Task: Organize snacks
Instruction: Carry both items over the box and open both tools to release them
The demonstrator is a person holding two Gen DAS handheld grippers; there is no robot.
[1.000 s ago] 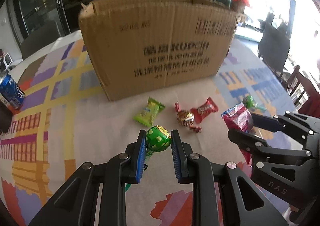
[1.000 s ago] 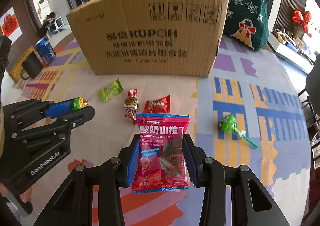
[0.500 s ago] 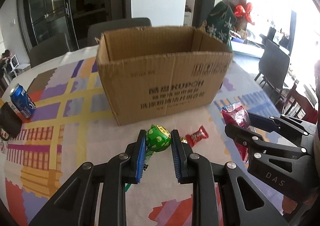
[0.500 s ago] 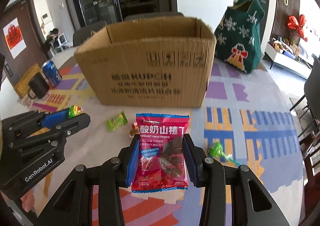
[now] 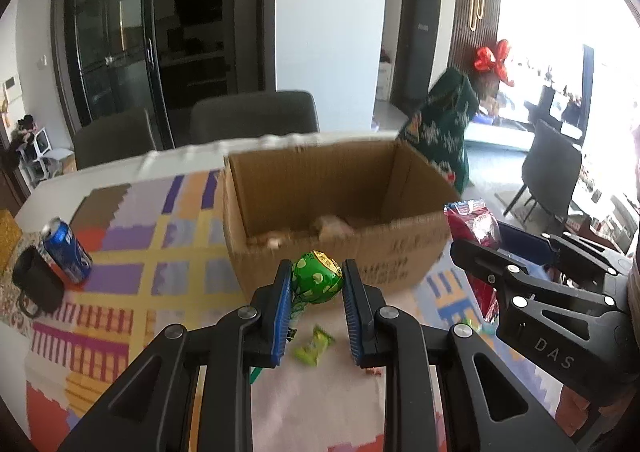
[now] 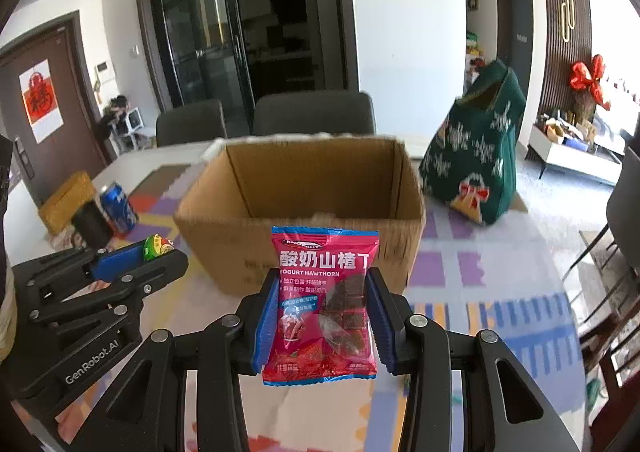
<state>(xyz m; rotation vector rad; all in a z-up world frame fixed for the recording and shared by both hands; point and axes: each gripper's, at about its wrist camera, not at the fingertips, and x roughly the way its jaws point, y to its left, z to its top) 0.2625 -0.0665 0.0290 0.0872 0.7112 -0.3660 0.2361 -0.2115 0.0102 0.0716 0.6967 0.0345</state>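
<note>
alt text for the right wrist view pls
The right gripper clamps a red yogurt hawthorn snack packet upright before an open brown cardboard box on a colourful patterned tablecloth. At left, the left gripper pinches a green foil-wrapped lollipop.

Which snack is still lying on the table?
The small green candy lies on the table; the lollipop and the red packet are each held up in jaws.

open cardboard box (image 6: 304, 188) top unobstructed, near wall ahead, green bag (image 6: 476, 168) right
</note>
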